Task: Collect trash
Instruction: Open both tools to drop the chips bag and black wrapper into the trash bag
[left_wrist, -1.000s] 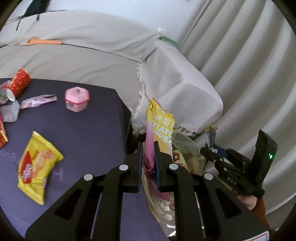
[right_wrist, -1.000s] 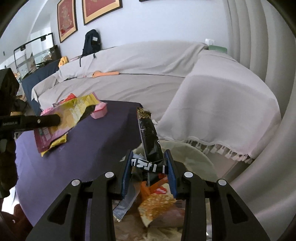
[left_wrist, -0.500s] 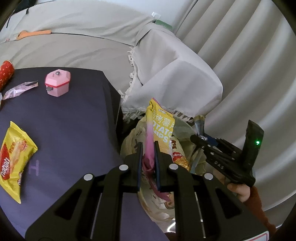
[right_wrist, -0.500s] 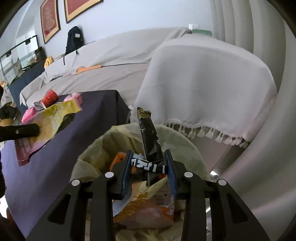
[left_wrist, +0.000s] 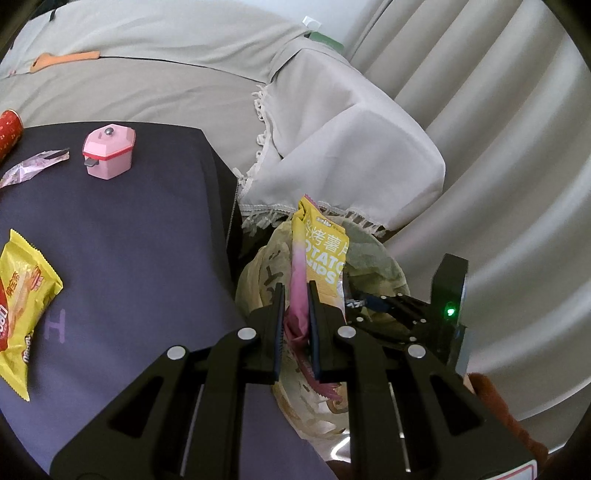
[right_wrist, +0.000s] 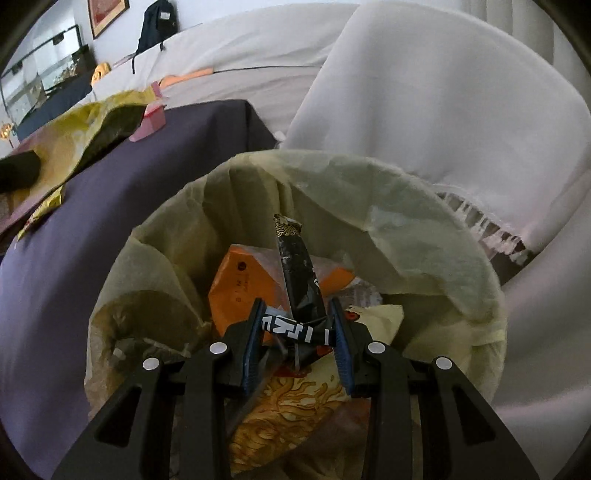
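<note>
Left wrist view: the left gripper (left_wrist: 295, 314) pinches a yellow chip bag (left_wrist: 324, 254) reading "POTATO CHIPS" (plus Chinese characters) above the lined trash bin (left_wrist: 373, 254). Inside the bin, the right gripper (right_wrist: 298, 334) clamps a black wrapper (right_wrist: 299, 280) with white lettering I cannot read.

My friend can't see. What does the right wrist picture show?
The right gripper pinches a black wrapper over a bin lined with a yellowish bag, with an orange box and other wrappers inside. A dark purple table stands left of it, a white-draped sofa behind.
</note>
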